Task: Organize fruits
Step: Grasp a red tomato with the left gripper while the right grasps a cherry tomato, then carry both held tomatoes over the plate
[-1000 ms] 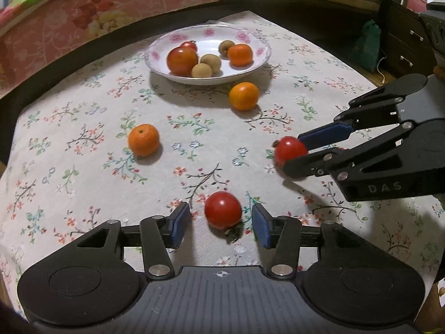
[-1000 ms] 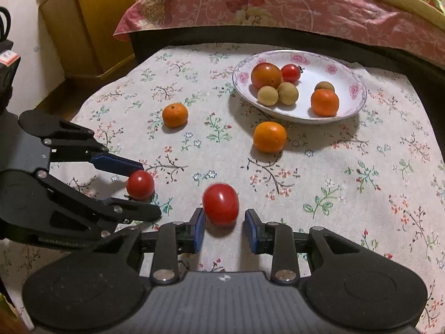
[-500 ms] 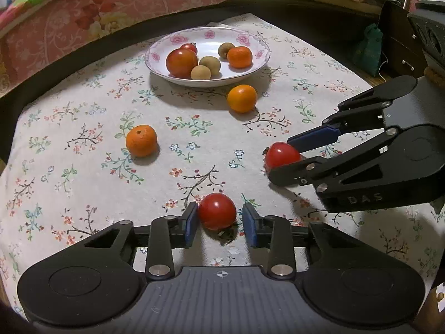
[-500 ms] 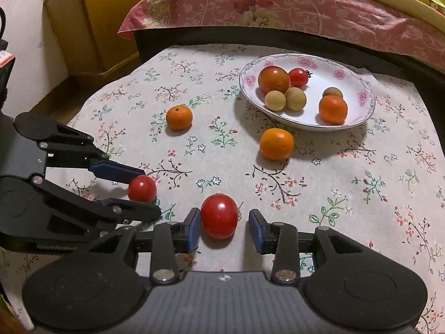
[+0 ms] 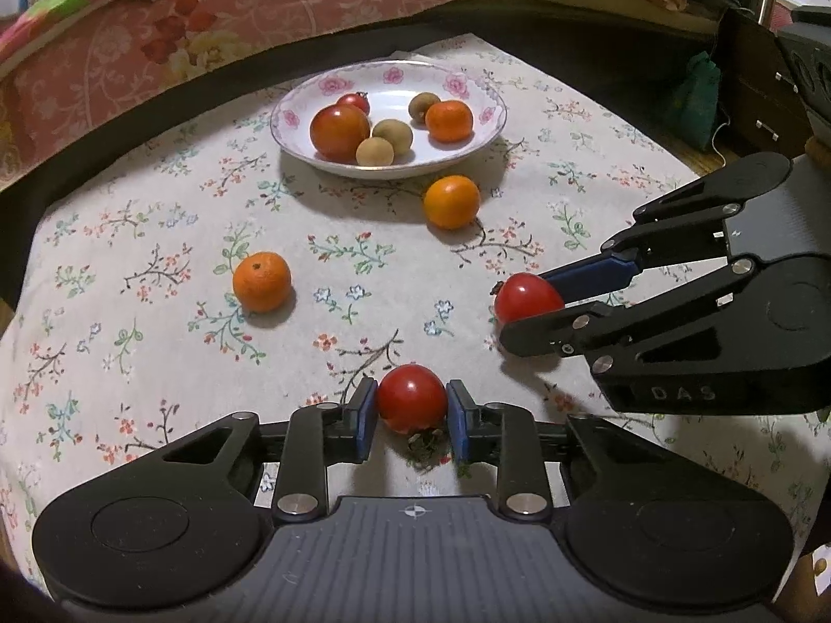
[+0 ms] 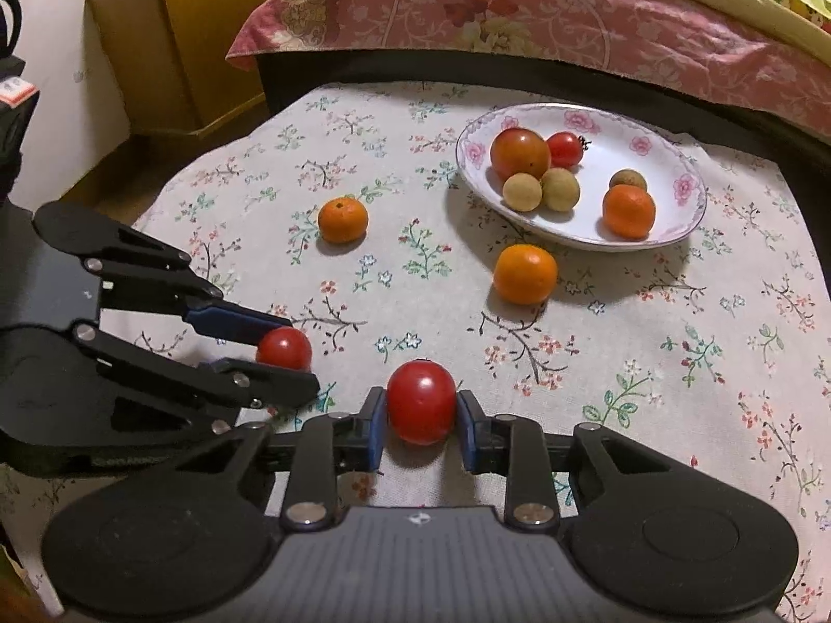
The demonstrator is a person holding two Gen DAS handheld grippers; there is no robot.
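Observation:
My left gripper [image 5: 412, 401] is low on the floral cloth, its jaws closing; both blue pads press a red tomato [image 5: 412, 397]. My right gripper [image 6: 421, 407] is closing the same way on a second, plumper red tomato [image 6: 421, 401]. Each gripper shows in the other's view: the right gripper [image 5: 524, 311] with its tomato [image 5: 527, 297], the left gripper [image 6: 298, 355] with its tomato [image 6: 284, 347]. A flowered white plate [image 5: 389, 172] [image 6: 587, 244] at the far side holds two tomatoes, an orange and three small brown fruits. Two oranges [image 5: 262, 281] [image 5: 451, 202] lie loose on the cloth.
The small table [image 5: 130, 363] is covered by the floral cloth, its edges dropping off close on all sides. A bed with a pink quilt [image 5: 259, 10] runs behind it. A wooden cabinet [image 6: 208, 26] stands back left, a dark dresser [image 5: 753, 93] back right.
The left jaws went from wide open around the tomato to pressed on it. The right jaws widened briefly, then shut on their tomato. Neither hand has shifted noticeably.

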